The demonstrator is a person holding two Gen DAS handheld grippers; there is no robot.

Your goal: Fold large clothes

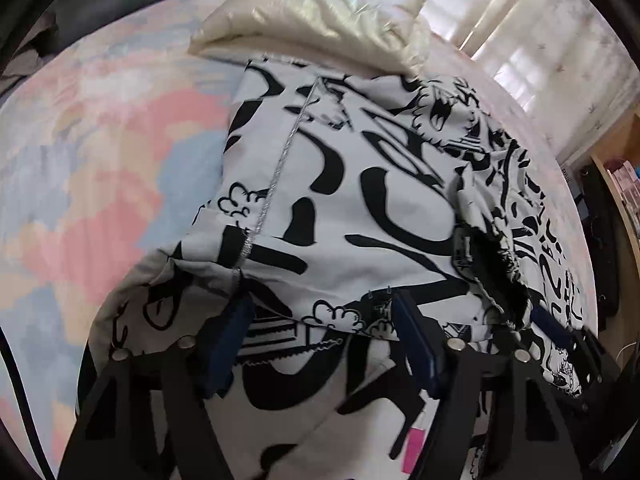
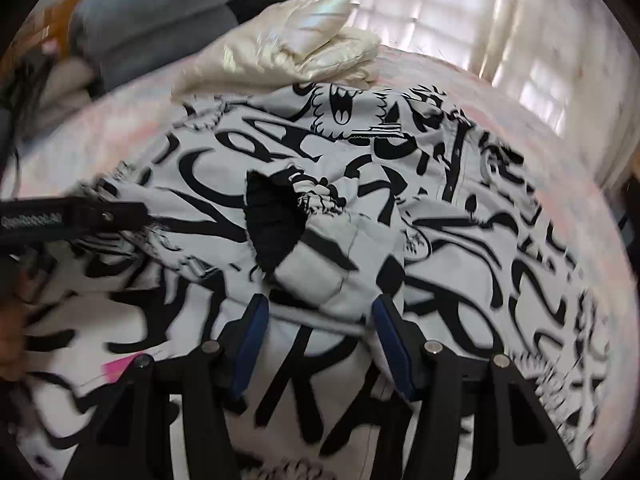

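1. The bed (image 1: 100, 152), with its pastel patchwork cover, fills my left view from nine to twelve o'clock.
2. The black-and-white printed garment (image 1: 360, 208) lies spread across the bed, filling the centre of both my views; its black-lined cuff (image 2: 272, 220) sits bunched at the middle.
3. A cream puffer jacket (image 1: 320, 20) lies folded at twelve o'clock, touching the garment's far edge.
4. My left tongs (image 1: 320, 320) stand spread at six o'clock, with printed cloth between the pads; I cannot tell if they touch it.
5. My right tongs (image 2: 320, 320) stand spread, a sleeve fold between them.
6. A pink tag (image 1: 412, 448) shows at six.
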